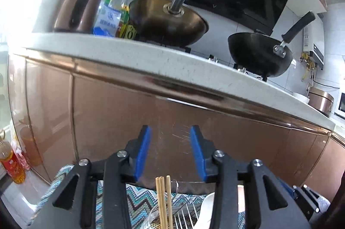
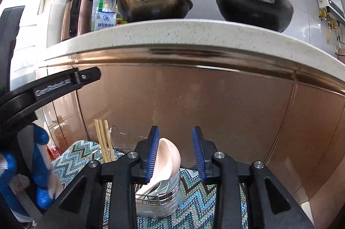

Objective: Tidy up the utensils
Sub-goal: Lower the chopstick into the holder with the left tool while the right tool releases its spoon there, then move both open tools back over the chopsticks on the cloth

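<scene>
Utensils stand in a wire rack [image 2: 151,201] on a zigzag-patterned cloth [image 2: 194,192], below the copper cabinet front [image 2: 215,104]. The pale spoon [image 2: 167,155] leans up between the right gripper [image 2: 175,151] pads (bowl against the left pad only), released. The chopsticks [image 1: 163,201] rise beneath the left gripper [image 1: 170,151], whose jaws stand apart, empty.

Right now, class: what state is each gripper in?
Left gripper: open, holding nothing.
Right gripper: open, spoon between its fingers, not gripped.
</scene>
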The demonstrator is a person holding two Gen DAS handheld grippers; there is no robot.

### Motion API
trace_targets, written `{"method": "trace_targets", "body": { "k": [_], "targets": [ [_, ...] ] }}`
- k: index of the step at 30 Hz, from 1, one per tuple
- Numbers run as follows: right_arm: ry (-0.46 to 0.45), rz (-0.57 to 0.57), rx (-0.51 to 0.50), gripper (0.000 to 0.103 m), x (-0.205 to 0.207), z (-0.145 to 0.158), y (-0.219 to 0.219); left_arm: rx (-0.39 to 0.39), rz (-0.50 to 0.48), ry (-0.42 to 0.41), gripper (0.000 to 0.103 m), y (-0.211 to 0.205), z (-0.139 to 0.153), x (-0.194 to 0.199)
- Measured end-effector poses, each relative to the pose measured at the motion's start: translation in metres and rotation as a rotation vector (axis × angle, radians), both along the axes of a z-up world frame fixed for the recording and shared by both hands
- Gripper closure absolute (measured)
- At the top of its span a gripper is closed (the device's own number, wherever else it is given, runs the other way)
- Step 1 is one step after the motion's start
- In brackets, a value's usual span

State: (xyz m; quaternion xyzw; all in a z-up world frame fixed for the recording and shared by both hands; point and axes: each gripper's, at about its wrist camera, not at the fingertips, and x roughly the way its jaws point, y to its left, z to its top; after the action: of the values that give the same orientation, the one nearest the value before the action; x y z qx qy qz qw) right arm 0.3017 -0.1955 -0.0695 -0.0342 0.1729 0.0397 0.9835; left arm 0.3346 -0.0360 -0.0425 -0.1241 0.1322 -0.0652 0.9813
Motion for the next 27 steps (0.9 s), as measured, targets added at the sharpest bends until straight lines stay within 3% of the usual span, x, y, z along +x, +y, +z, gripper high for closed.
{"method": "trace_targets", "body": {
  "k": [10, 18, 27],
  "targets": [
    [-0.058, -0.009, 0.030, 0.071, -0.069, 0.046, -0.005, 0.067, 0.024, -0.016, 0.060, 0.032, 0.047, -0.071],
    [-0.107, -0.015, 0.095, 0.049, -0.149, 0.073, -0.013, 0.102, 0.043, -0.014, 0.053, 0.067, 0.069, -0.142],
    [-0.104, 0.005, 0.145, 0.047, -0.210, 0.083, -0.011, 0.166, 0.061, 0.004, 0.052, 0.099, 0.075, -0.204]
  ]
}}
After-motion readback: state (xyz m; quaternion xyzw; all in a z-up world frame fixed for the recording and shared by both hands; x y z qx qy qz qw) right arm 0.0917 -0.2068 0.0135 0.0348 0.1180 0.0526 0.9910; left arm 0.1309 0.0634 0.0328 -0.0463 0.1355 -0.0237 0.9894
